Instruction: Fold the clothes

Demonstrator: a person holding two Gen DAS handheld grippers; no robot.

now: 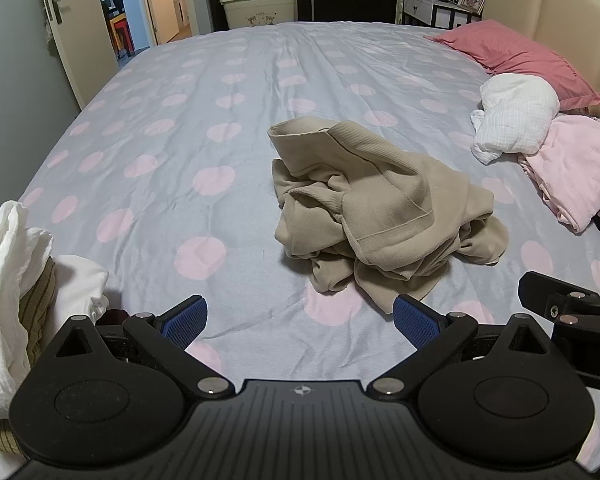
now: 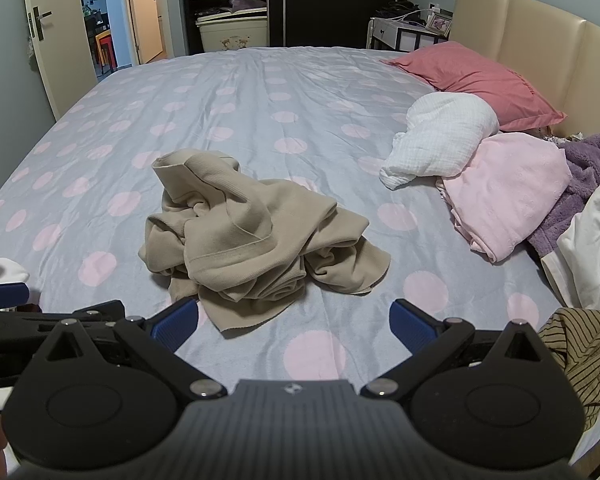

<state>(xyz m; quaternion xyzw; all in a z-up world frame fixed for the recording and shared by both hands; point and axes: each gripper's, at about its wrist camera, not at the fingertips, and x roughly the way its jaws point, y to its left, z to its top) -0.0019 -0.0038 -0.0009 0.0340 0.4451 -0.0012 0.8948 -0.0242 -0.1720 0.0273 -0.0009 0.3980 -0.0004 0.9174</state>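
Observation:
A crumpled beige ribbed garment [image 1: 380, 216] [image 2: 252, 240] lies in a heap in the middle of the bed. My left gripper [image 1: 300, 322] is open and empty, hovering just short of the heap's near hem, which lies close to its right blue pad. My right gripper [image 2: 294, 322] is also open and empty, with the heap's near edge close to its left blue pad. Each gripper's body shows at the edge of the other view: the right gripper [image 1: 572, 312] and the left gripper [image 2: 40, 320].
The bed sheet [image 1: 180, 132] is grey with pink dots. A pile of white and striped clothes [image 1: 16, 280] lies at the near left. White [image 2: 440, 140], pink [image 2: 508, 192], purple and striped [image 2: 580, 344] clothes lie at the right, near a red pillow [image 2: 472, 80] and the headboard.

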